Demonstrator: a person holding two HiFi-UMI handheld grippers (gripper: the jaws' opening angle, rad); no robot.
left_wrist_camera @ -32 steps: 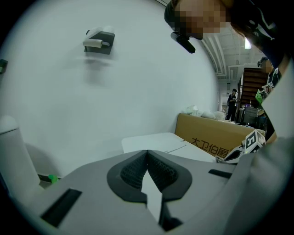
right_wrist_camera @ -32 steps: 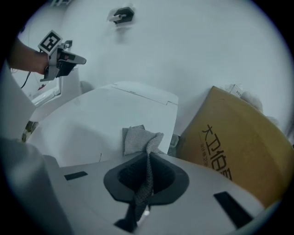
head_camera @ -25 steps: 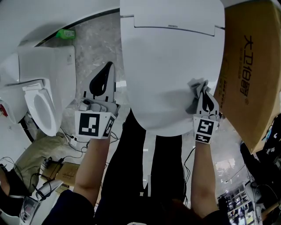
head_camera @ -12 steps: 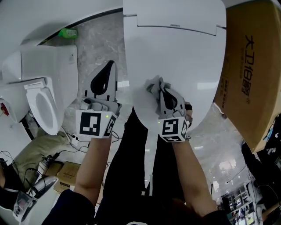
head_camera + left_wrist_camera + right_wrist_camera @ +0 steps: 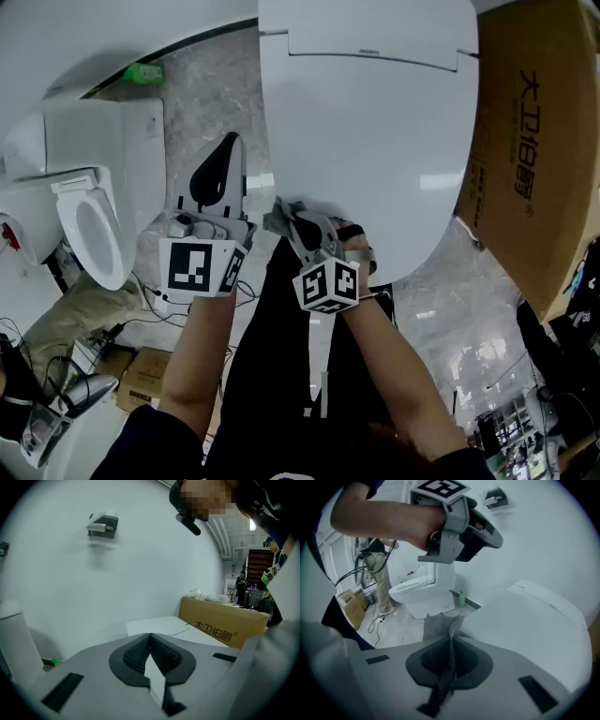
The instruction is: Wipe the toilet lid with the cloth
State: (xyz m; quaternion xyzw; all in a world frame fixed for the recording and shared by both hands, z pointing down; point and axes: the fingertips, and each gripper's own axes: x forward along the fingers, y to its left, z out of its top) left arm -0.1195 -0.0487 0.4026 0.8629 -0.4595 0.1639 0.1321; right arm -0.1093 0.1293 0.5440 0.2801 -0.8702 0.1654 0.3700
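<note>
The right gripper (image 5: 300,228) pinches the cloth (image 5: 279,217) at the seven-o'clock rim of the toilet lid (image 5: 366,141), which stretches toward one o'clock (left gripper (image 5: 217,176) closed, empty).

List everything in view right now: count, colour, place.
toilet lid: one, white, closed, centre of the head view
cloth: one, grey, at the lid's near left edge
second toilet: one, white, bowl open, far left
bottle: one, green, on the floor by the wall
cardboard box: one, brown, right of the lid
wall fitting: one, grey and white, on the white wall
left gripper: grey, jaws together, empty, left of the lid
right gripper: grey, jaws clamped on the cloth
</note>
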